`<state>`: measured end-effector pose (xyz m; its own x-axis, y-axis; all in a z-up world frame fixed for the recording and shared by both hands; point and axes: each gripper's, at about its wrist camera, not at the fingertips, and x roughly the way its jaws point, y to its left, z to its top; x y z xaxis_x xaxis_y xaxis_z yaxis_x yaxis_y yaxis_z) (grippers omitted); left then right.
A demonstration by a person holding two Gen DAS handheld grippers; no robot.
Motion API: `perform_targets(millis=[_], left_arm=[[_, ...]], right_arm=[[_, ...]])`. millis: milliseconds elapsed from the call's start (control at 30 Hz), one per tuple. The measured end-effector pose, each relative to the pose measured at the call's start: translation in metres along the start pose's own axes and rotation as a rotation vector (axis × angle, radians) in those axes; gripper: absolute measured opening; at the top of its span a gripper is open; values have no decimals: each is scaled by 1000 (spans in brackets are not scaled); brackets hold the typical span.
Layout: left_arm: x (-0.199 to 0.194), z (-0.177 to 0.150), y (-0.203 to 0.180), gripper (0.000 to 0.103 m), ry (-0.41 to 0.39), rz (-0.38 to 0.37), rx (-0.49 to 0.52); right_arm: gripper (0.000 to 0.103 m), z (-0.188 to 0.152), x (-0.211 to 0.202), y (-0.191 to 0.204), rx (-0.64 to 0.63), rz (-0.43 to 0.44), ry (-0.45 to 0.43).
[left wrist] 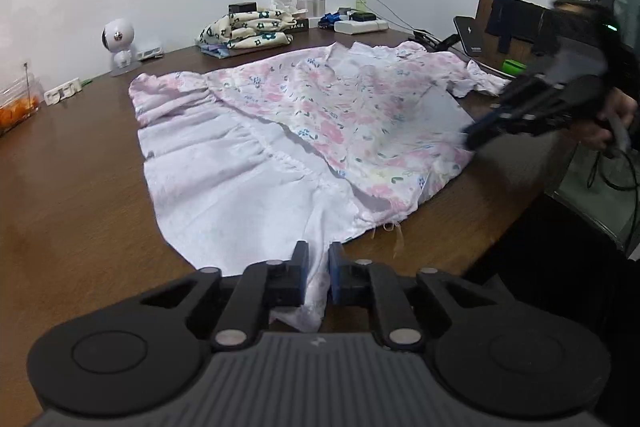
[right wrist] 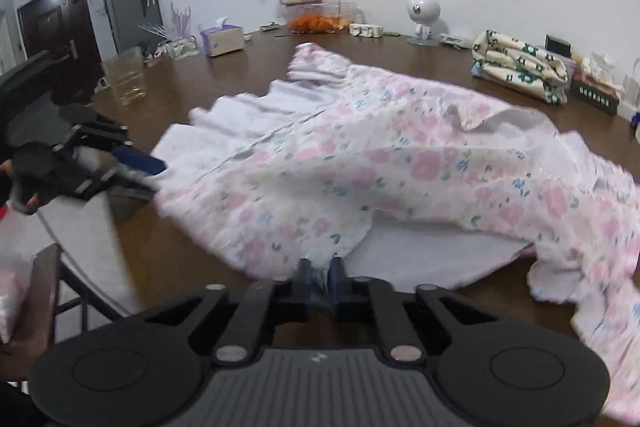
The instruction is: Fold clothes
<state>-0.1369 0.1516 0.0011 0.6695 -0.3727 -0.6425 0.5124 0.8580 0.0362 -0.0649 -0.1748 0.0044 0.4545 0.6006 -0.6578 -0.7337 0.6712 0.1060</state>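
Jaws: both pairs are pinching cloth. The left gripper (left wrist: 318, 259) is nipping the near white hem of the pink floral cotton dress (left wrist: 320, 115) lying spread on the brown wooden table (left wrist: 72, 187); the right gripper (right wrist: 320, 269) is apparently clamping its blurred floral edge.

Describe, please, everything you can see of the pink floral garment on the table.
The pink floral garment is thin, soft cloth with pale lining and gathered ruffles, partly folded over itself, wrinkled, spread flat on the brown table. The left claw pinches its near hem; the right claw pinches another edge.
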Motion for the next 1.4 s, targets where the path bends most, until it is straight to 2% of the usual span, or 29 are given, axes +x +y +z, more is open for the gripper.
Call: perform_targets(millis=[67, 133, 167, 200, 267, 333, 400, 467, 567, 667, 733, 767, 900, 1033, 1133, 1167, 1200, 1233, 1267, 1300, 1333, 1367, 1400], left_arm=[[-5, 0, -9, 12, 18, 1, 37], [-8, 2, -19, 24, 10, -7, 110], [-7, 2, -20, 41, 2, -13, 140], [-5, 2, -20, 47, -3, -20, 167], [-2, 3, -18, 46, -10, -32, 201], [-1, 4, -13, 40, -7, -50, 212], [-1, 4, -8, 18, 0, -72, 215], [-1, 5, -3, 11, 12, -83, 203], [-3, 6, -1, 2, 28, -98, 182], [-7, 9, -1, 2, 38, -119, 166], [-17, 14, -1, 2, 39, -112, 202], [-21, 21, 1, 2, 35, -96, 227], [-23, 63, 33, 2, -38, -85, 264], [8, 102, 67, 2, -95, -92, 252], [53, 116, 92, 3, -45, -67, 204], [67, 115, 96, 5, -27, -25, 190], [79, 112, 100, 6, 9, 10, 164], [82, 109, 103, 6, 31, 14, 154], [77, 104, 106, 10, 23, 9, 142], [72, 99, 109, 19, 11, 4, 126], [62, 94, 112, 27, -10, -8, 96], [54, 90, 111, 44, -27, -28, 69], [47, 86, 109, 53, -44, -48, 41]], right_arm=[[4, -14, -21, 15, 11, -1, -18], [9, -26, -41, 23, 31, 40, -56], [11, -29, -46, 24, 32, 51, -74], [17, -30, -50, 25, 30, 59, -91], [30, -27, -47, 25, 9, 37, -112], [31, -23, -37, 23, -26, -5, -125], [31, -22, -25, 20, -41, -17, -104], [30, -26, -20, 20, -54, 3, -99], [6, -30, -17, 25, -62, 20, -104], [4, -36, -24, 30, -53, 31, -132], [4, -36, -36, 30, -24, 34, -174], [0, -34, -43, 29, -11, 32, -199], [0, 3, -50, 10, 10, 13, -282], [0, 42, -30, -12, -20, -100, -314], [0, 67, -11, -31, 1, -189, -296], [2, 74, -6, -36, 14, -217, -281], [7, 76, -8, -35, 9, -183, -280], [9, 76, -12, -34, -3, -131, -283], [25, 72, -15, -31, -18, -62, -274], [54, 67, -18, -28, -35, 13, -262], [62, 60, -16, -24, -49, 27, -244], [63, 53, -12, -21, -62, 23, -225], [57, 46, -9, -18, -76, 18, -207]])
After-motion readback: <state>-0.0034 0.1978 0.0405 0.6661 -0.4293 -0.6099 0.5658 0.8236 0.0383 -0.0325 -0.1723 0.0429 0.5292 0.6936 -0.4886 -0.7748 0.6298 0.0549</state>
